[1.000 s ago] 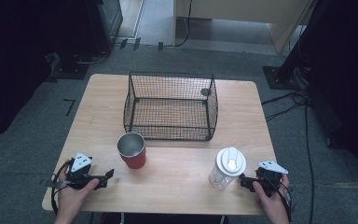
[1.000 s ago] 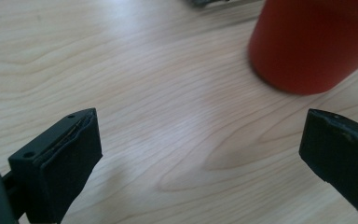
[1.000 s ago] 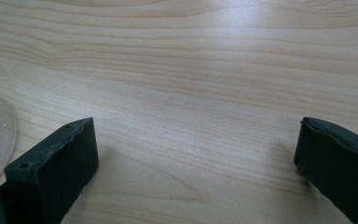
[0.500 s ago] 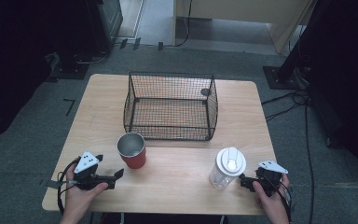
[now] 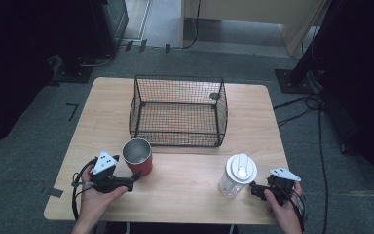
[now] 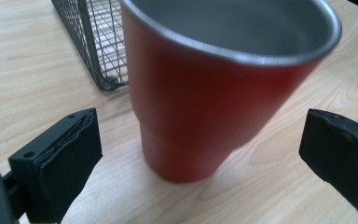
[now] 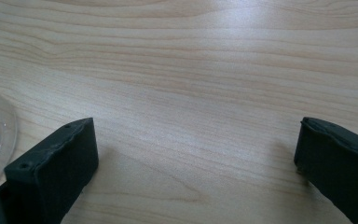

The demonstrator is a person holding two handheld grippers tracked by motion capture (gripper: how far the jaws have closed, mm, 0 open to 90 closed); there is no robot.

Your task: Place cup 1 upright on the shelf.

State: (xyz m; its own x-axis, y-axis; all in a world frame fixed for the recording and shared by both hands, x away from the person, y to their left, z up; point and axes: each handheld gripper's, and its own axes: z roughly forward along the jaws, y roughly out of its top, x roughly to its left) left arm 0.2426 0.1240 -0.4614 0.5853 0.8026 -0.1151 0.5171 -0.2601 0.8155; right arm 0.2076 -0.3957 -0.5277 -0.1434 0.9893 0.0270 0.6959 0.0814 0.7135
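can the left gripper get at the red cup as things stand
Probably yes. The left gripper sits right beside the red cup, its jaws wide open with the cup standing upright between and just ahead of them. Nothing lies between; the basket stands behind the cup.

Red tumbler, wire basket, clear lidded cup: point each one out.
red tumbler (image 6: 200,100), left gripper view, on its red side wall.
wire basket (image 5: 175,139), high view, on its front mesh wall.
clear lidded cup (image 5: 241,168), high view, on its white lid.
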